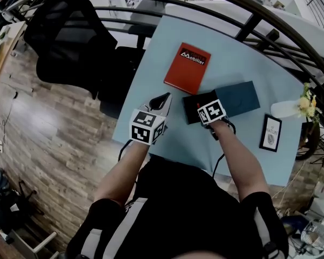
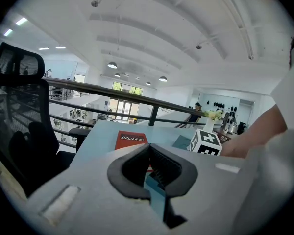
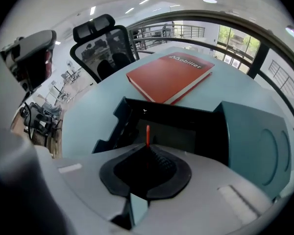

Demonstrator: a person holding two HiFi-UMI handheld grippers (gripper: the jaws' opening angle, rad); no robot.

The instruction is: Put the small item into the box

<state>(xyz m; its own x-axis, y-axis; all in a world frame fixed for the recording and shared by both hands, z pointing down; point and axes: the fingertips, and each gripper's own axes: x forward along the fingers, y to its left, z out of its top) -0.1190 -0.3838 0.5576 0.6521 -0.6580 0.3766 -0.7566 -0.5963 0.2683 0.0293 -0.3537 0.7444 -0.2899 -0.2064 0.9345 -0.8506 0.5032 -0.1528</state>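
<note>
Fingers of the right gripper (image 3: 148, 150) are pinched shut on the small item (image 3: 147, 135), a thin red sliver that sticks up from between the tips. It hangs over the open mouth of the dark box (image 3: 186, 117), not yet resting inside. Holding it by its lower end leaves the free end clear, which likely makes it easy to drop in. The box's teal lid (image 3: 257, 141) is folded back to the right, so nothing blocks the opening.

The left gripper (image 2: 148, 148) has its jaws together with nothing between them. It hovers off to the left of the box above the pale blue table (image 3: 83, 116) — kept out of the way, by the look of it. A red book (image 3: 169, 75) lies just beyond the box, apart from it.
</note>
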